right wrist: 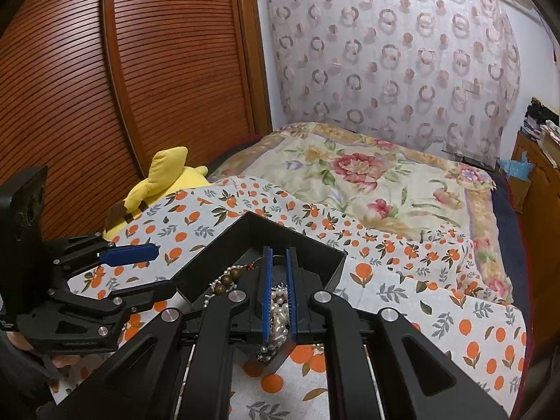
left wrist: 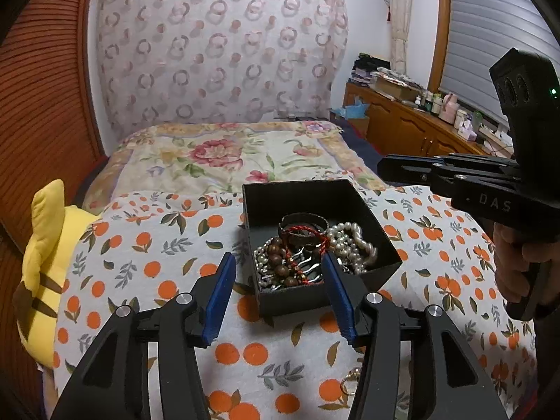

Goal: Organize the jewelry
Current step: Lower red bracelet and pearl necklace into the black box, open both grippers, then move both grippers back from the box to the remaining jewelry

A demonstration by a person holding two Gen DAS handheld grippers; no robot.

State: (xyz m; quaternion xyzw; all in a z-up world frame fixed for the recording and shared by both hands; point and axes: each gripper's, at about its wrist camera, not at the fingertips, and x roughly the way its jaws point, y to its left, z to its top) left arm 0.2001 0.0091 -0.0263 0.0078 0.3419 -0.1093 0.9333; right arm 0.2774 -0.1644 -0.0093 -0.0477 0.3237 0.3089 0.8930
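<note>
box: black open-top jewelry box (left wrist: 367,245) sits on the orange-print bedspread (left wrist: 157,262); in the left wrist view it is dead centre, just past the fingertips.
contents: pearl strand (left wrist: 353,241) at 3 o'clock inside the box, wooden-bead bracelet (left wrist: 280,262) at 7 o'clock, red braided cord (left wrist: 304,236) across the middle, dark bangle (left wrist: 302,224) at 12 o'clock, silver chain tangle (left wrist: 304,269) underneath. All piled and overlapping.
stray: small gold-coloured ring piece (left wrist: 350,383) lies on the bedspread outside the box, at 6 o'clock from it, beside the left gripper's right finger.
left gripper (left wrist: 276,273): jaws about half open, nothing between the pads; tips straddle the near corner of the box.
right gripper (right wrist: 279,280): jaws nearly closed, tips down inside the box; pearls show in the narrow gap, but whether the pads actually pinch them cannot be told.
handling, pearls: light, limp, smooth; likely to slip and drape. Pinch across a bunched section, not one bead.
handling, wood beads: light, probably on elastic; grip across two beads.
handling, chains: fine, tangle-prone; likely to drag neighbours out when lifted.
handling, bangle: rigid; take it by the rim.
risk: box looks light; likely to shift if a strand snags.
</note>
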